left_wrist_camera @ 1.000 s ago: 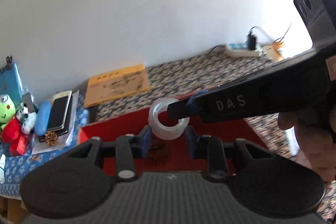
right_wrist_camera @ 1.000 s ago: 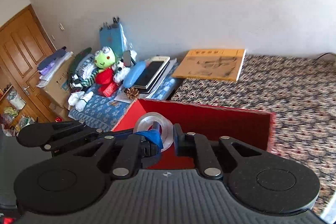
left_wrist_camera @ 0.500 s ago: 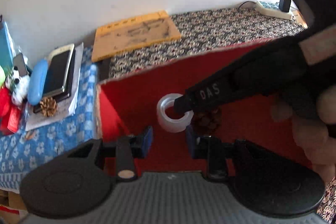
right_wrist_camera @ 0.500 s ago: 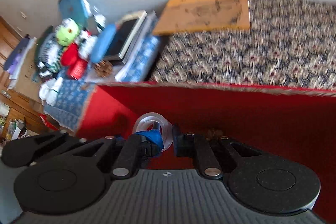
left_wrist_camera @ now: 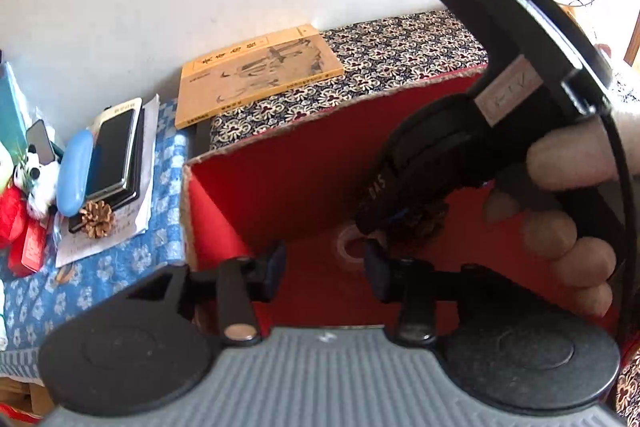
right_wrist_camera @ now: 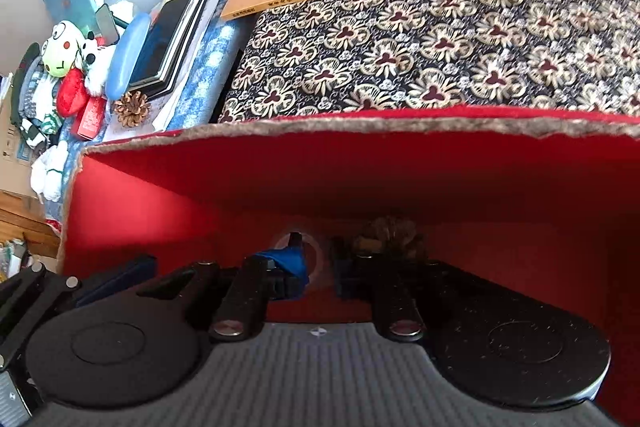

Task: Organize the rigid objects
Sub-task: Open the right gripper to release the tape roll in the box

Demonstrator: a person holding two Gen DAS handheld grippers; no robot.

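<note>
A clear tape roll (right_wrist_camera: 314, 245) hangs low inside the red cardboard box (right_wrist_camera: 360, 171), close to its floor. My right gripper (right_wrist_camera: 316, 261) is shut on the roll's wall, one blue-padded finger through the hole and the other outside. In the left wrist view the same roll (left_wrist_camera: 349, 250) shows under the right gripper's tip (left_wrist_camera: 372, 225), with a hand around the handle. A pine cone (left_wrist_camera: 426, 219) lies in the box just beside the roll. My left gripper (left_wrist_camera: 326, 271) hovers open over the box's near side, holding nothing.
Behind the box (left_wrist_camera: 288, 163) lies a yellow book (left_wrist_camera: 256, 75) on a flowered cloth (right_wrist_camera: 480, 39). To the left are a stack of phones (left_wrist_camera: 116, 151), a blue case (left_wrist_camera: 74, 173), a second pine cone (left_wrist_camera: 96, 219) and plush toys (right_wrist_camera: 64, 55).
My right gripper has gone down into the red box with the tape roll, from above the rim to near the floor. Both views have tilted downward.
</note>
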